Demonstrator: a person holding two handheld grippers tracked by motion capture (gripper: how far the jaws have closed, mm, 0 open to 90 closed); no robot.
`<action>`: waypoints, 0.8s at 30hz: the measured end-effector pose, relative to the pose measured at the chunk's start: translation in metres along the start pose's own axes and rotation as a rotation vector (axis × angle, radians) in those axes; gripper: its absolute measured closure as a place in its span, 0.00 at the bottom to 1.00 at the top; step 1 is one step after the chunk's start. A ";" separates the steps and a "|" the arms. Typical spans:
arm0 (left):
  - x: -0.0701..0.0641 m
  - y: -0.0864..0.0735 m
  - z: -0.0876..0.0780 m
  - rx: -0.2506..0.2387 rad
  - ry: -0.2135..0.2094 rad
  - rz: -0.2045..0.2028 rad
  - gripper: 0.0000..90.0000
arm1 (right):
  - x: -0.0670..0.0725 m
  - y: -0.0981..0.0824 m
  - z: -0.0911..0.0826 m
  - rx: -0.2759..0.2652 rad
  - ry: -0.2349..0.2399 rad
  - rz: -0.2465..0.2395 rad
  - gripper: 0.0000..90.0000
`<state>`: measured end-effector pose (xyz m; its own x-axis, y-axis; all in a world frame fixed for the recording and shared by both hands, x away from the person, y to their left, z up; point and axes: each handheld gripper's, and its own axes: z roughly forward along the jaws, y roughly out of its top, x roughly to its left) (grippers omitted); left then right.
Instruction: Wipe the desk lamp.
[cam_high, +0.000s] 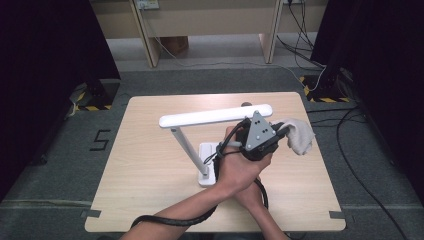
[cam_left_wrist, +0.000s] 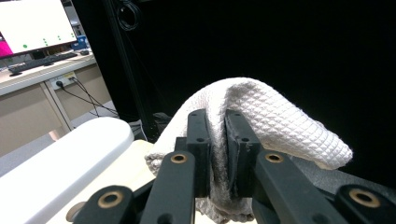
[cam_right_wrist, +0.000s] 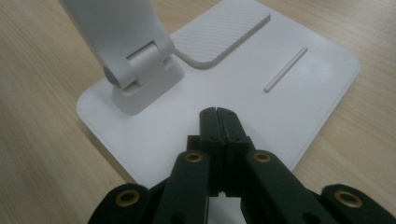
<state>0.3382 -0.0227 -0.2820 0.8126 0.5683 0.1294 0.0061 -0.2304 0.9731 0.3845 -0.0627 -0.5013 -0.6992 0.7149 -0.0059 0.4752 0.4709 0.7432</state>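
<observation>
A white desk lamp stands on the wooden table (cam_high: 150, 165), its long head (cam_high: 215, 116) level above its flat base (cam_high: 207, 150). My left gripper (cam_high: 282, 131) is by the right end of the lamp head, shut on a white waffle-weave cloth (cam_high: 300, 135). In the left gripper view the cloth (cam_left_wrist: 280, 121) drapes over both jaws of that gripper (cam_left_wrist: 218, 126), beside the lamp head (cam_left_wrist: 65, 158). My right gripper (cam_right_wrist: 218, 114) is shut with nothing in it, its tips down at the lamp base (cam_right_wrist: 289, 98) near the arm's hinge (cam_right_wrist: 140, 70). The person's forearms cross.
A black cable (cam_high: 175, 220) trails along the table's front edge. Beyond the table are a light wooden desk (cam_high: 210, 20), floor cables (cam_high: 350, 125) and dark curtains on both sides. A monitor (cam_left_wrist: 32, 23) glows at the back in the left gripper view.
</observation>
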 end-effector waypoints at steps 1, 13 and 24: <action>0.000 -0.001 0.001 0.003 -0.004 0.000 0.90 | 0.000 0.000 0.000 0.001 0.001 -0.001 1.00; 0.003 -0.022 0.001 0.025 -0.017 -0.019 0.90 | -0.001 -0.001 -0.004 0.011 -0.034 -0.030 0.76; 0.014 -0.036 -0.005 0.048 0.025 0.019 0.90 | -0.030 -0.036 -0.071 -0.059 -0.159 0.063 0.64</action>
<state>0.3466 -0.0028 -0.3147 0.7978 0.5833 0.1528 0.0197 -0.2786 0.9602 0.3501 -0.1376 -0.4805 -0.5735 0.8170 -0.0603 0.4799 0.3946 0.7836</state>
